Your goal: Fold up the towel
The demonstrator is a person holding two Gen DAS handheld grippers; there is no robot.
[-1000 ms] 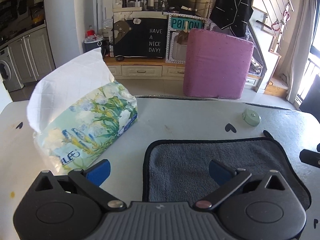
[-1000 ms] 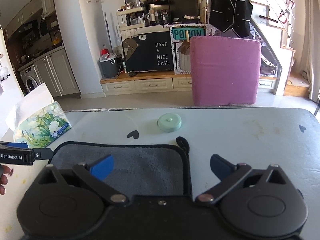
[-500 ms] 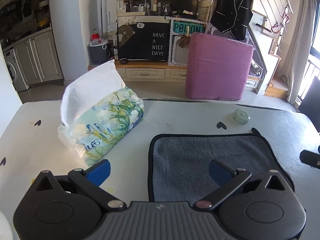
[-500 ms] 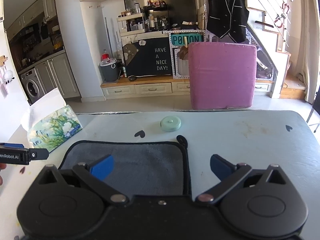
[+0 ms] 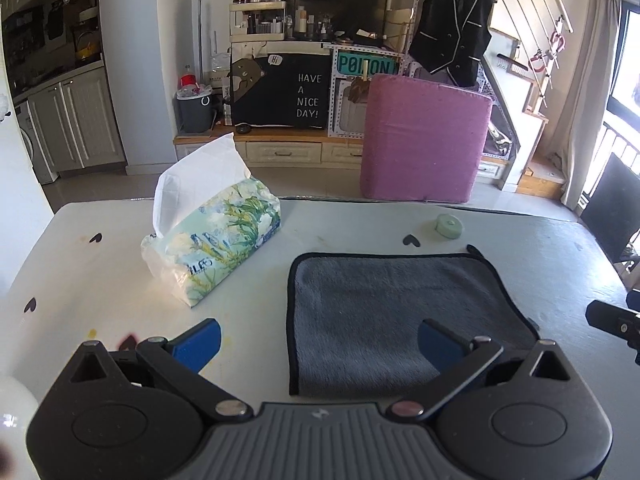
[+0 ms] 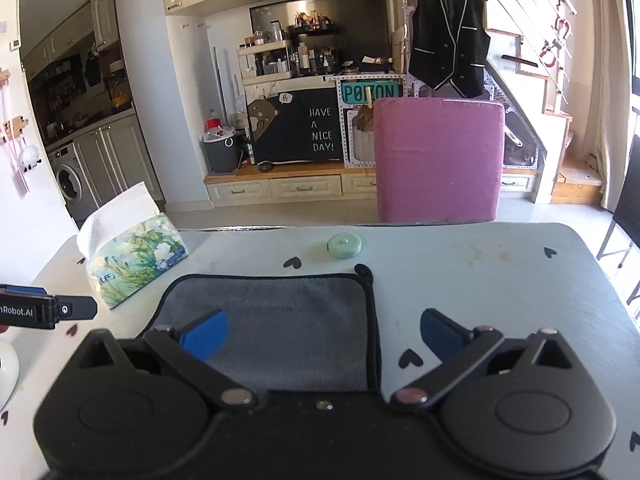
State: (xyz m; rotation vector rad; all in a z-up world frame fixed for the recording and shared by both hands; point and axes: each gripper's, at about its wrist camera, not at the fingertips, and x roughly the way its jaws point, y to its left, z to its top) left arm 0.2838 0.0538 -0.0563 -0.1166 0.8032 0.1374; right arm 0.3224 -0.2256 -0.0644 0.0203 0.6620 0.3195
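Note:
A grey towel [image 5: 392, 312] with black trim lies flat on the white table [image 5: 100, 280], with a small black loop at its far right corner. It also shows in the right wrist view [image 6: 288, 324]. My left gripper [image 5: 318, 344] is open and empty, held above the towel's near left edge. My right gripper [image 6: 324, 330] is open and empty, held above the towel's near right edge. Each gripper's side shows at the edge of the other's view.
A floral tissue pack [image 5: 212, 248] lies left of the towel. A small green round case [image 5: 449, 226] sits beyond the towel. A pink chair [image 5: 424, 140] stands behind the table's far edge. A white object [image 5: 12, 404] is at the near left.
Both grippers have risen and drawn back from the towel, so more of the table shows. Both stay open. The towel has not moved.

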